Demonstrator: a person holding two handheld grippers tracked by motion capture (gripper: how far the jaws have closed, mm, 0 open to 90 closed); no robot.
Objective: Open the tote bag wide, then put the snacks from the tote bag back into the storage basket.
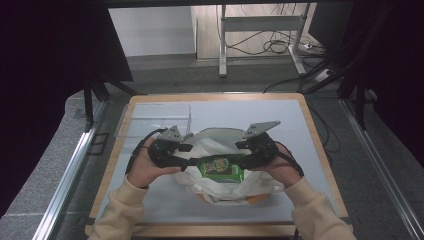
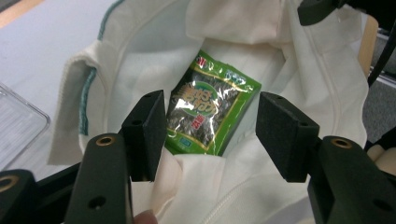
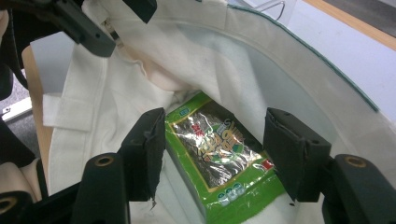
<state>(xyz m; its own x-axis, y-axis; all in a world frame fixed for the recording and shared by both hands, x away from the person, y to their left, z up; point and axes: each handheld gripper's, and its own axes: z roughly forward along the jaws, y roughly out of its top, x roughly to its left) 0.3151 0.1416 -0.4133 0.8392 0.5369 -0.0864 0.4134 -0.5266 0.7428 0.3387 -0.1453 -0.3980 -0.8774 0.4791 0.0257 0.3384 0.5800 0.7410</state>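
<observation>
Seaweed packet point(image 2: 211, 108): lies inside the cloth bag point(image 1: 260, 182), on its inner cloth, with both of your tongs at its ends.
Left tongs point(image 2: 210, 135): jaws apart, straddling the packet's near end; whether the pads touch it is unclear.
Right tongs point(image 3: 215, 151): jaws apart either side of the packet's other end, with no firm clamp visible.
Progress: the packet sits within the bag's mouth, so I judge the bagging nearly done; letting go and withdrawing remain.
Surroundings: a clear tray point(image 1: 155, 120) stands beyond the bag on the desk point(image 1: 300, 125).
</observation>
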